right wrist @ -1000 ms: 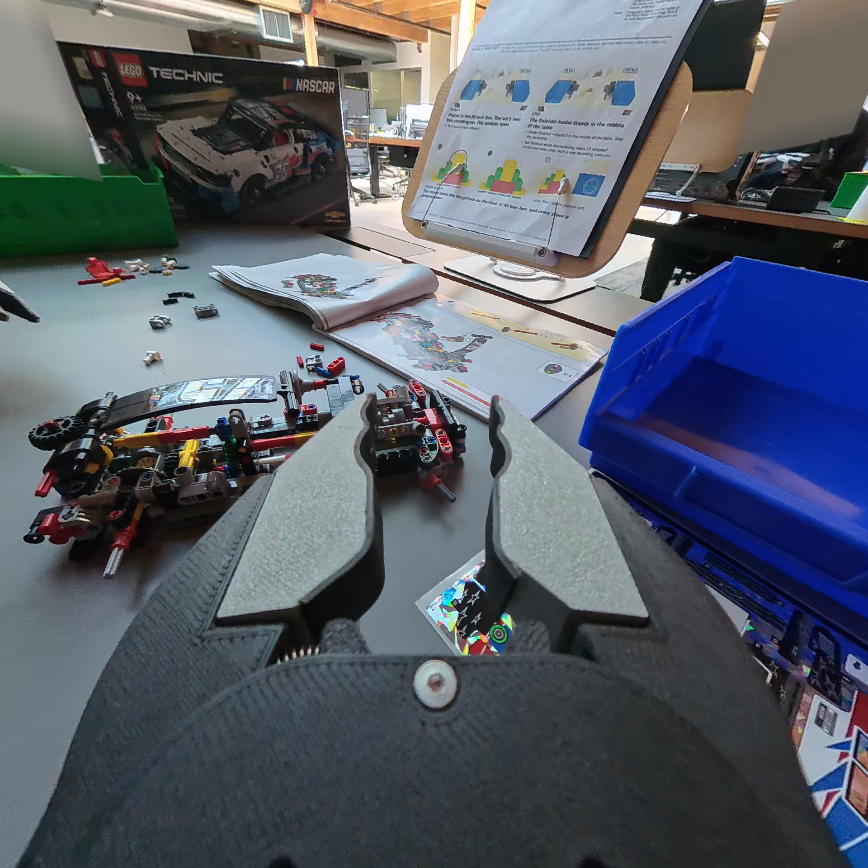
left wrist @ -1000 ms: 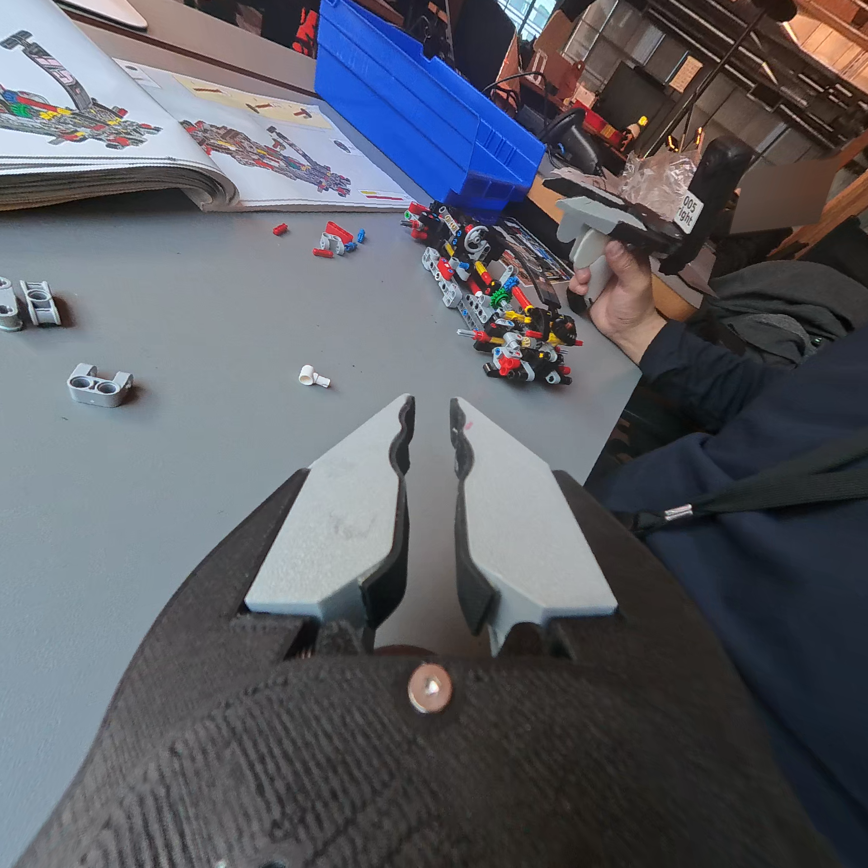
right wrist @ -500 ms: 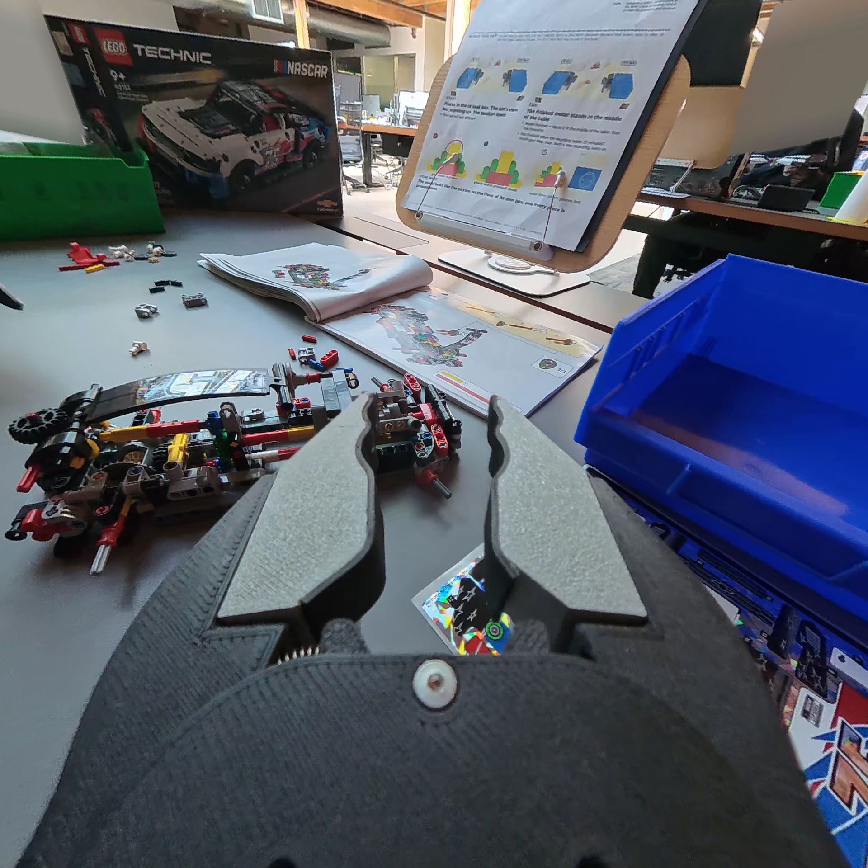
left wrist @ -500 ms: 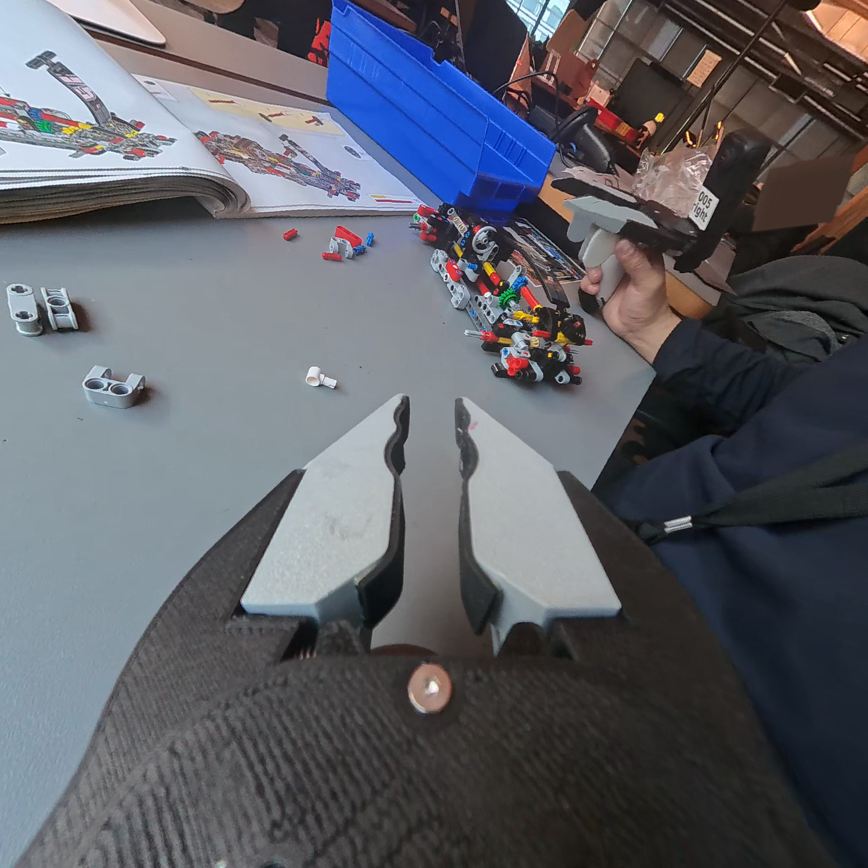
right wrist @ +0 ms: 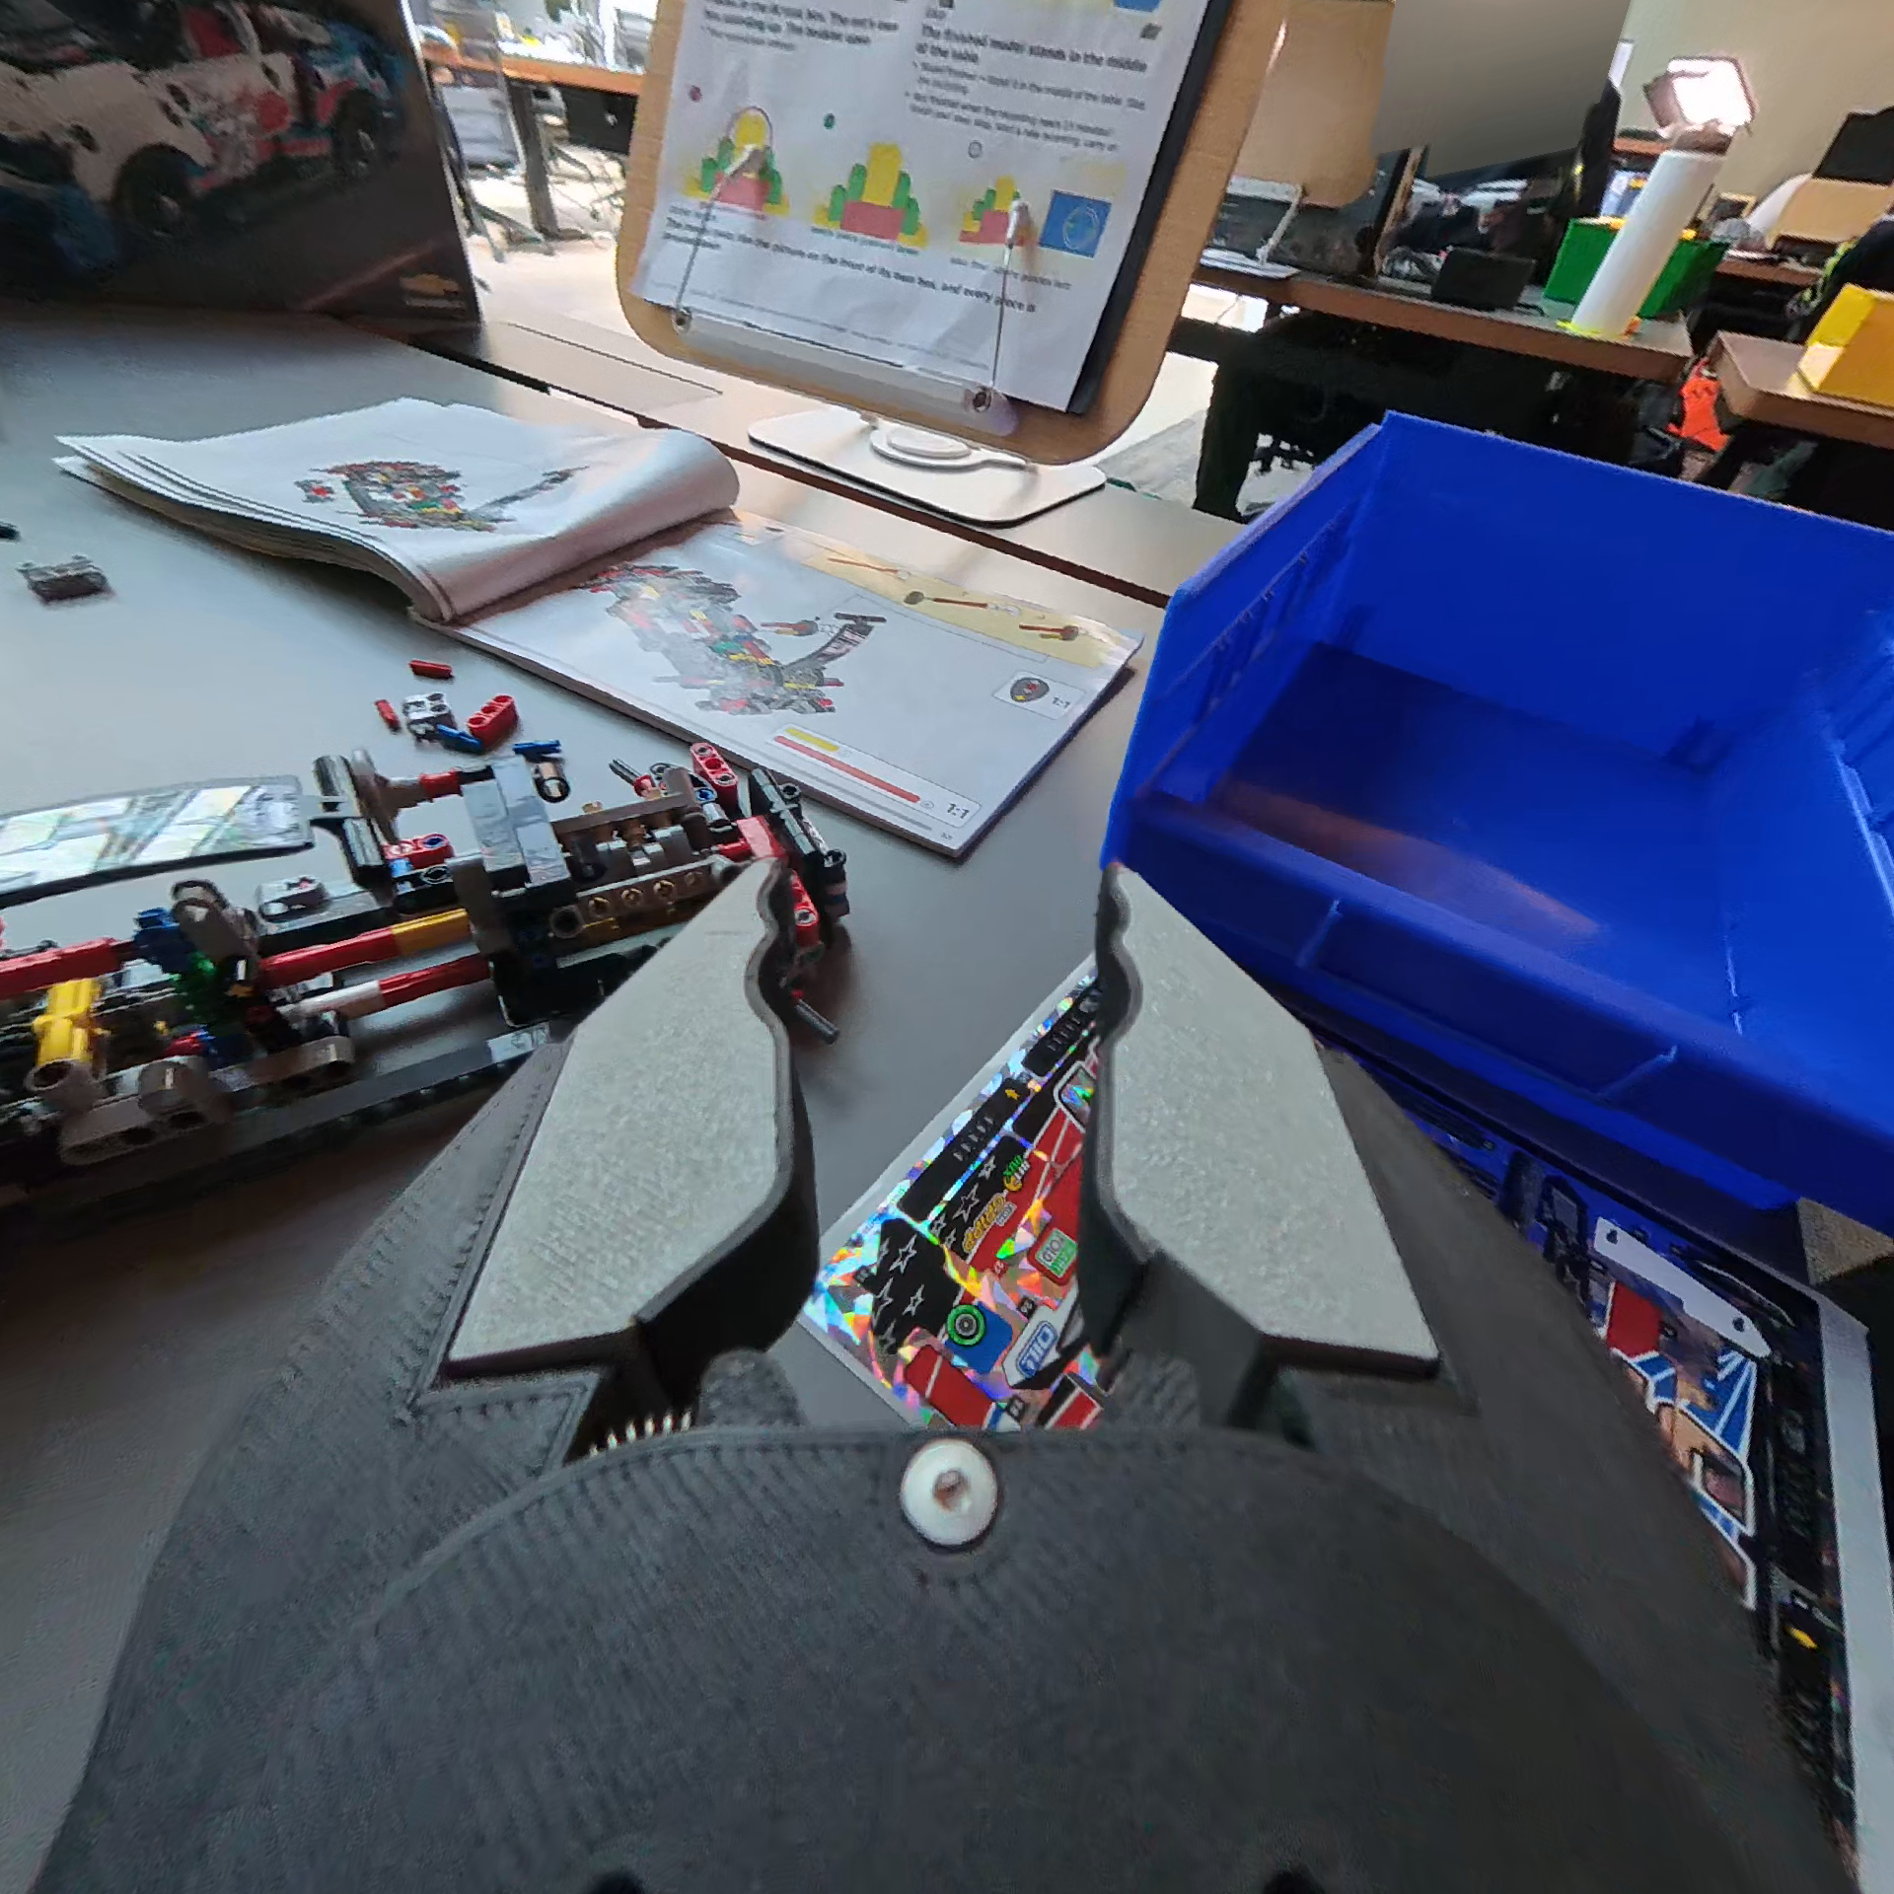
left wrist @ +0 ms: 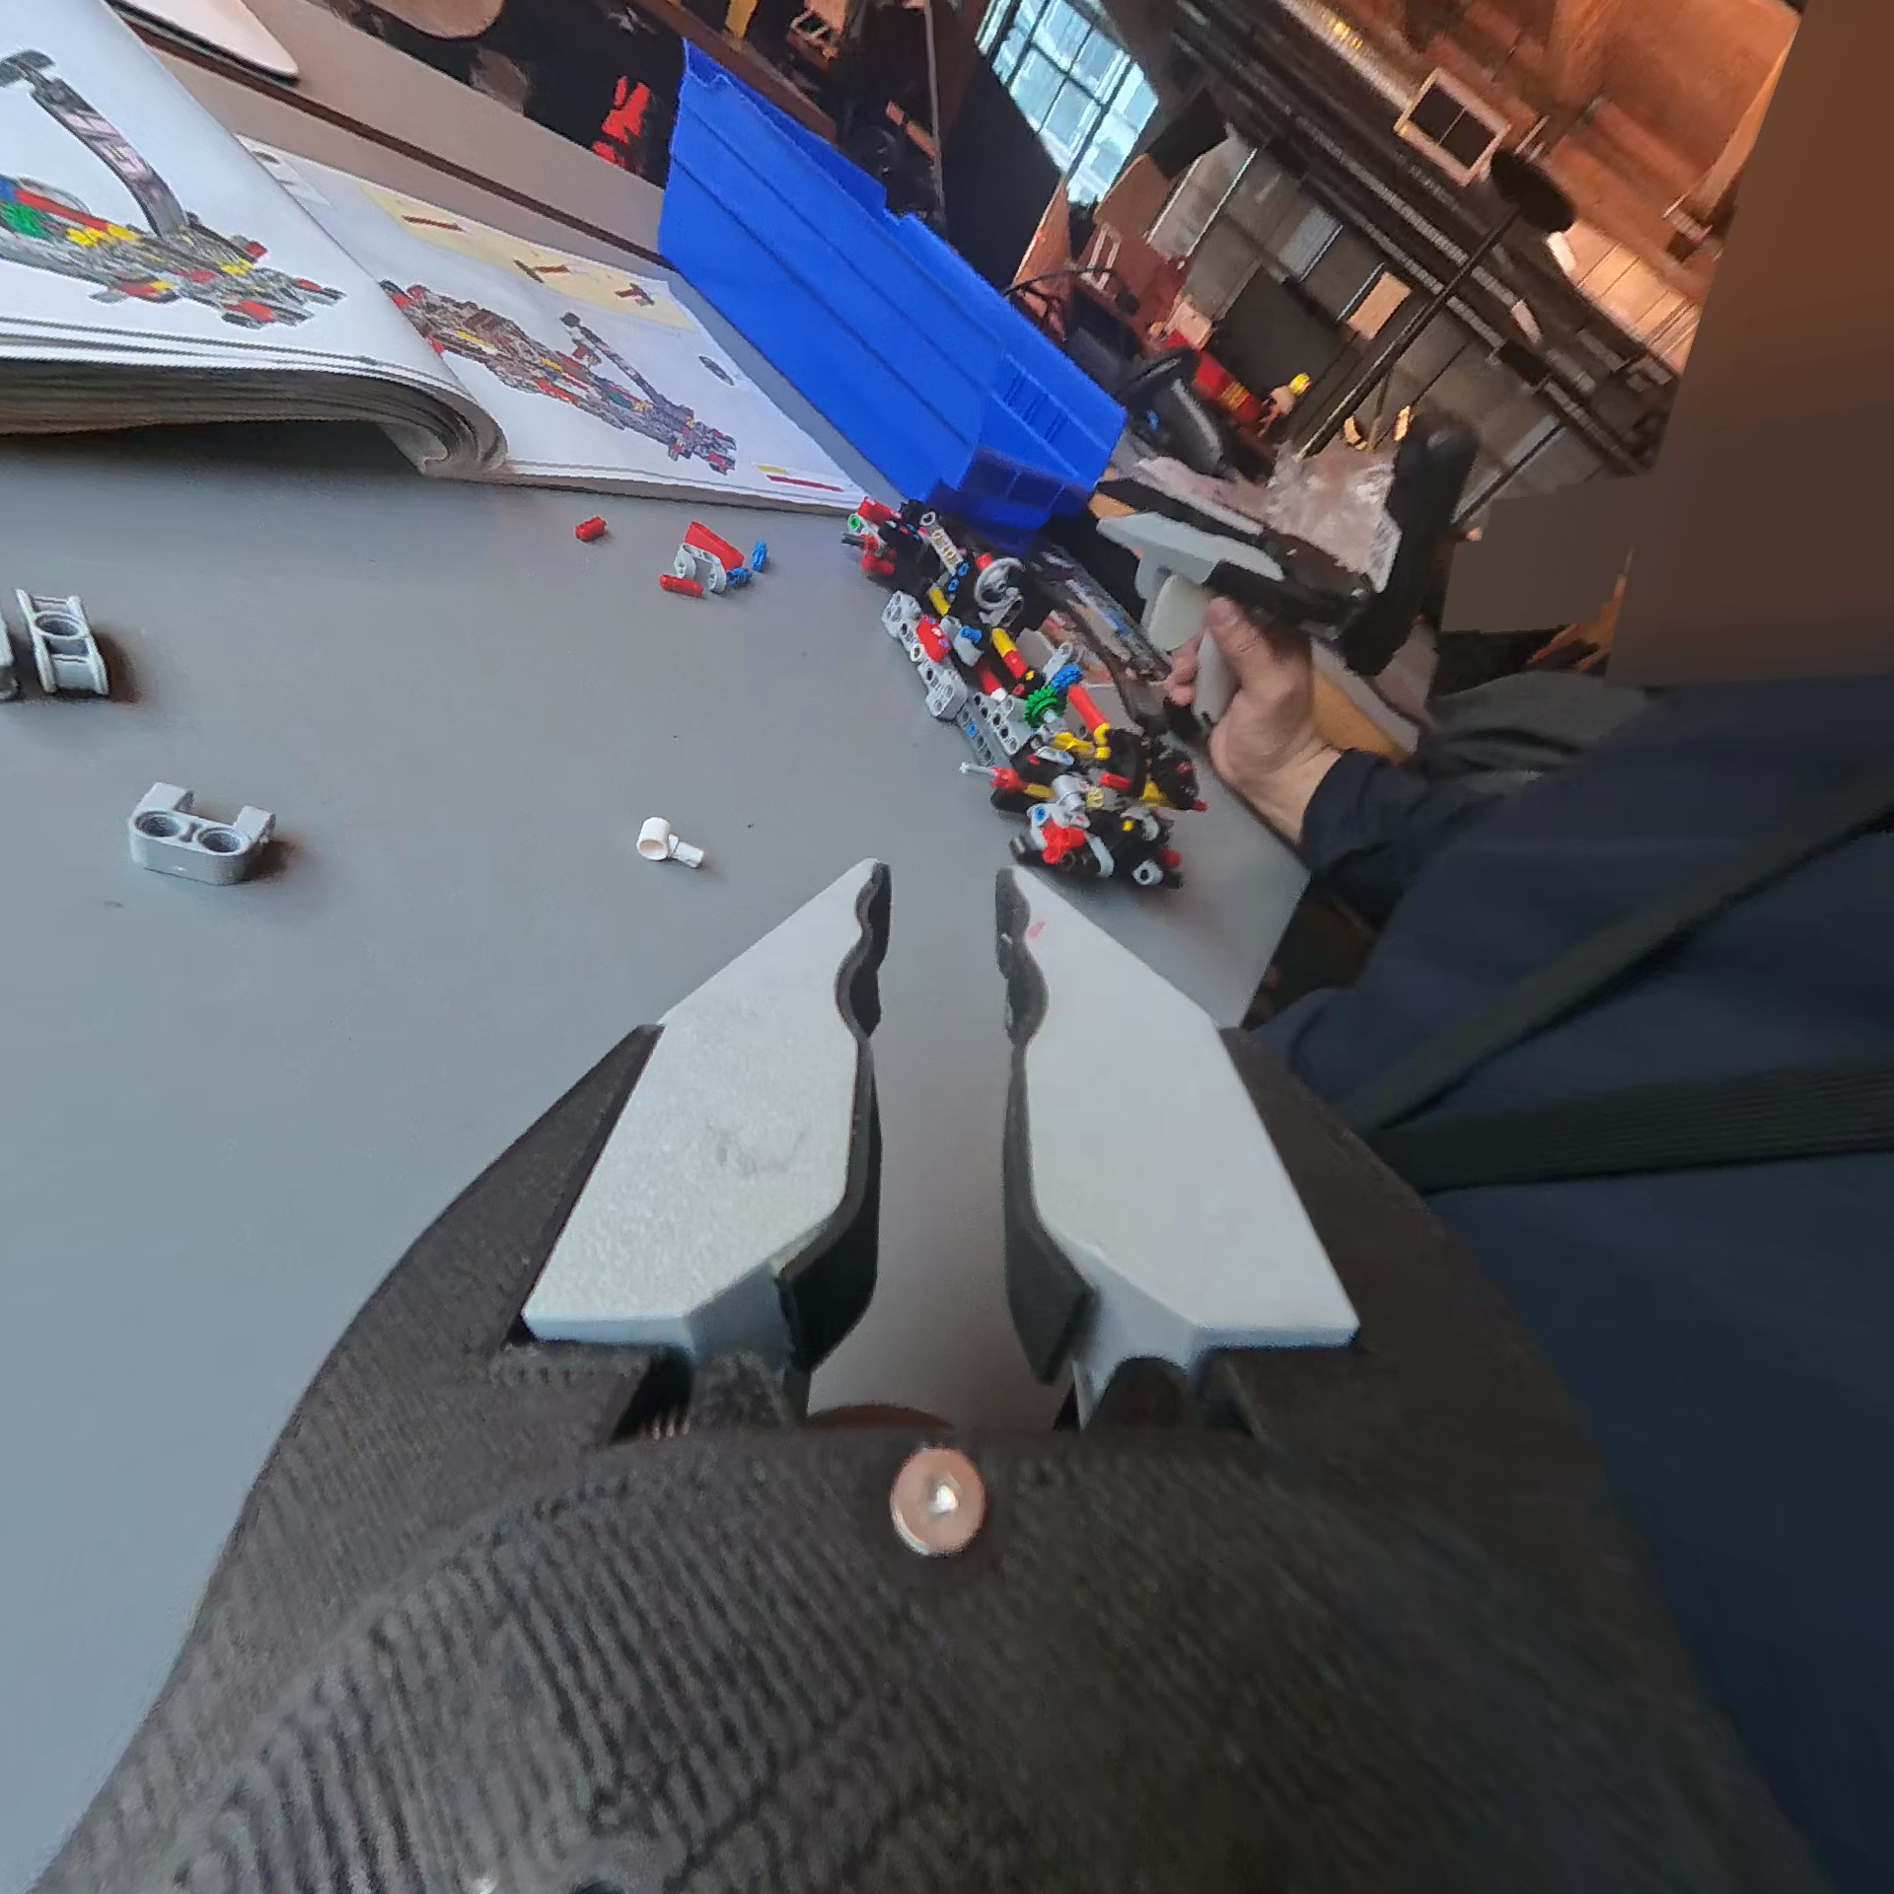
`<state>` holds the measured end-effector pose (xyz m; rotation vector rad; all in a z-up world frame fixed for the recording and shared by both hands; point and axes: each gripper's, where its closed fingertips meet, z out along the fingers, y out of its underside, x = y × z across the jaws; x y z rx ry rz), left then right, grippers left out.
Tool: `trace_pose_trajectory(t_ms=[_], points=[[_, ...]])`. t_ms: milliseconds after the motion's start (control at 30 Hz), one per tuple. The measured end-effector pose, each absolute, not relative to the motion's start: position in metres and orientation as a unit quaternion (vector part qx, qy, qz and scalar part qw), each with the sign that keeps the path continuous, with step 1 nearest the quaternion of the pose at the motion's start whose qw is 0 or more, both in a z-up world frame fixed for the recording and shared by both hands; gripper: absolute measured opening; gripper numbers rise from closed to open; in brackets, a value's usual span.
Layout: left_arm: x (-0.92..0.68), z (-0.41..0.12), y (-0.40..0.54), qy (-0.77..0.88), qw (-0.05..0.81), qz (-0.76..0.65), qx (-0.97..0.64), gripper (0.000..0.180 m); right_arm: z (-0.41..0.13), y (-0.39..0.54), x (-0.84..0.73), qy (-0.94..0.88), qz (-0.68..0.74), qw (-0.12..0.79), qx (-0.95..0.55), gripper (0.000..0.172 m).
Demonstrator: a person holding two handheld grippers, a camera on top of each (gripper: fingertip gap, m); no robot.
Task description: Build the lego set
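Left gripper (left wrist: pixel 943 887) hovers over the counter (left wrist: pixel 410 1025) near a white peg (left wrist: pixel 666 842), jaws narrow and bare. Right gripper (right wrist: pixel 933 902) beside the model (right wrist: pixel 574 892), jaws wide, bare.

A grey table (left wrist: pixel 430 1025) carries everything. At its 12 o'clock lies an open instruction booklet (left wrist: pixel 307 338), and at 1 o'clock stands a blue bin (left wrist: pixel 881 338). A half-built brick car chassis (left wrist: pixel 1025 697) lies at 2 o'clock, near the table edge. Small loose pieces (left wrist: pixel 712 562), red, grey and blue, lie between booklet and chassis. A white connector (left wrist: pixel 666 842) lies near the centre, and grey beam pieces (left wrist: pixel 200 835) lie at 9 o'clock. A shiny sticker sheet (right wrist: pixel 984 1230) lies just beside the bin, and a paper stand (right wrist: pixel 922 451) is behind the booklet.
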<state>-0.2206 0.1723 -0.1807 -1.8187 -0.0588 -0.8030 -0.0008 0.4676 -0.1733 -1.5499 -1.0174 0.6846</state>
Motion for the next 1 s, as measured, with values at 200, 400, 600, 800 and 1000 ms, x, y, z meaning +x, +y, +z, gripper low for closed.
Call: trace_pose_trajectory(t_ms=[200, 400, 600, 800, 1000], points=[[-0.214, -0.154, 0.175, 0.024, 0.496, -0.516, -0.698, 0.049, -0.187, 0.483, 0.002, -0.425, 0.219, 0.542, -0.691, 0.057], [-0.245, -0.165, 0.187, 0.153, 0.482, -0.457, -0.731, 0.054, -0.193, 0.495, 0.009, -0.406, 0.176, 0.542, -0.715, 0.057], [-0.266, -0.153, 0.203, 0.087, 0.535, -0.457, -0.706, 0.051, -0.198, 0.504, 0.016, -0.396, 0.145, 0.539, -0.729, 0.057], [-0.275, -0.151, 0.206, 0.067, 0.564, -0.422, -0.706, 0.044, -0.208, 0.507, 0.016, -0.402, 0.131, 0.515, -0.746, 0.057], [-0.277, -0.151, 0.210, 0.067, 0.567, -0.417, -0.707, 0.049, -0.203, 0.505, 0.017, -0.399, 0.146, 0.527, -0.736, 0.056]])
